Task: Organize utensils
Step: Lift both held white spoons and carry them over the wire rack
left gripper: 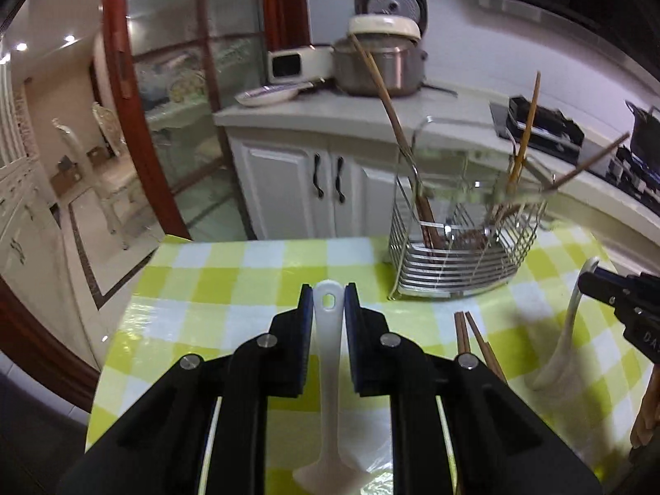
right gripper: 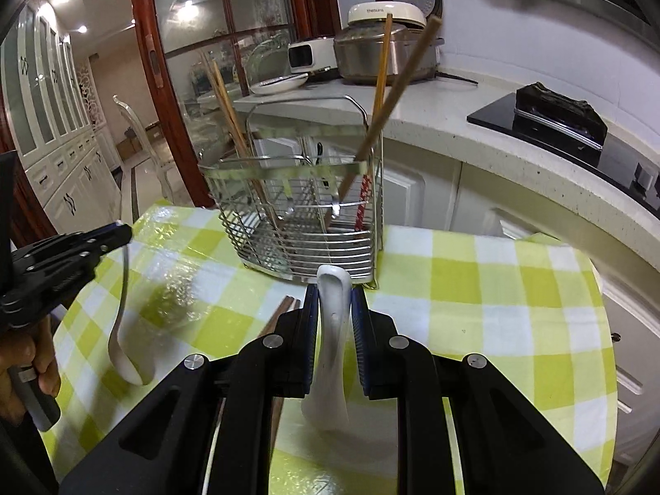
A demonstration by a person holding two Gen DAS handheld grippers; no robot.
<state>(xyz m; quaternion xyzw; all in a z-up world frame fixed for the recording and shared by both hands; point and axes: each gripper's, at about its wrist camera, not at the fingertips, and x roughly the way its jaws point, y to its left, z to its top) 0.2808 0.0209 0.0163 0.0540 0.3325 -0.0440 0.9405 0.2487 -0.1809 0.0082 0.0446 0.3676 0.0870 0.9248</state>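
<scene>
Left hand-held gripper: pinched white rice paddle; could slip.
Right hand-held gripper: clamped white ladle; might snag wire caddy.

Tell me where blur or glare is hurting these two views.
Left wrist view: the wire rack and its chopsticks are motion-smeared. Right wrist view: sharp, but glare shines off the tablecloth left of the rack; both views bend the counter edges.
</scene>
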